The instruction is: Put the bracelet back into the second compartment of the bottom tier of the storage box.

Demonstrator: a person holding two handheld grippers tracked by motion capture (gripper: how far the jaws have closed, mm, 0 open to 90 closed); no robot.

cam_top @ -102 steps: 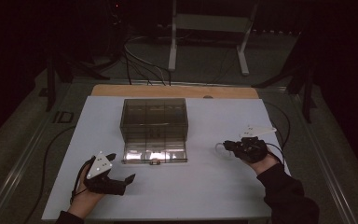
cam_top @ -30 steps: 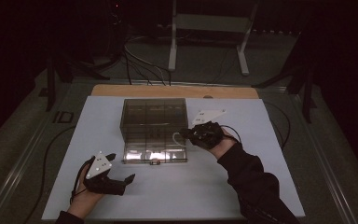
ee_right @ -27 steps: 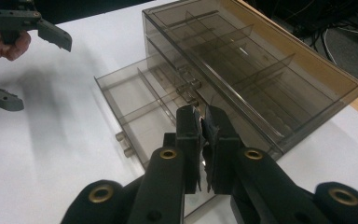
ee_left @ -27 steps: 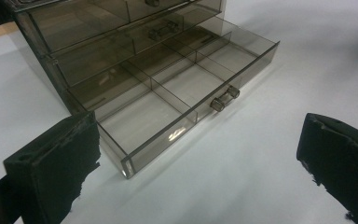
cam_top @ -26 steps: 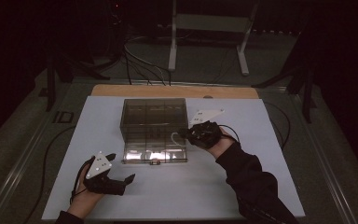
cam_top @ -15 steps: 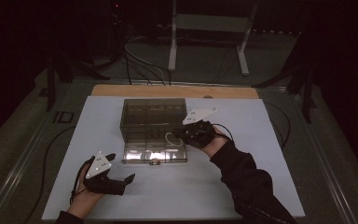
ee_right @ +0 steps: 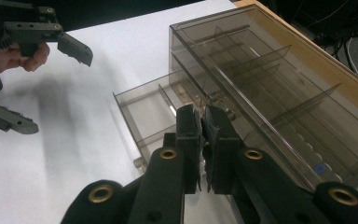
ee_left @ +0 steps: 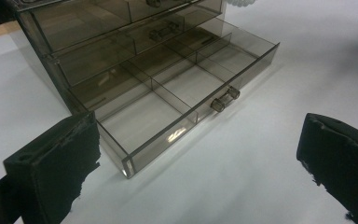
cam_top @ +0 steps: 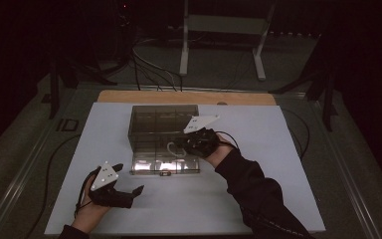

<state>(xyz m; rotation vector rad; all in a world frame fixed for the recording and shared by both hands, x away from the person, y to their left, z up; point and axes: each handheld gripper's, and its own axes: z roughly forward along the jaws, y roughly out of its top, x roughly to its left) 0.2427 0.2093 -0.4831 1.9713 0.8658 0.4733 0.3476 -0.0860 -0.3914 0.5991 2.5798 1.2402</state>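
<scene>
Nearest to us, the left tool [cam_top: 129, 178] sits low on the white desk [cam_top: 258, 199] with its jaws spread wide and nothing between them. It's just in front of the open bottom drawer [cam_top: 165, 163]. We'd leave it parked there, well off the drawer's little handle [ee_left: 224, 99], so it can't nudge the drawer shut.

The drawer is pulled out of the smoky clear box [cam_top: 163, 117], and its divided compartments look empty.

The right tool [cam_top: 183, 144] hovers over the right part of that drawer, jaws pinched almost together. A white loop [cam_top: 171, 149] hangs from it. It looks beaded at the top edge of the left tool's view, so probably a bracelet, though we can't tell for sure.

To do the drop well:
- Lower it until the loop's bottom rests on the drawer floor inside one compartment, not straddling a divider.
- Only then ease the jaws apart.
- Watch the box edge above the drawer. The tool is close to it, so come down straight rather than swinging in.
</scene>
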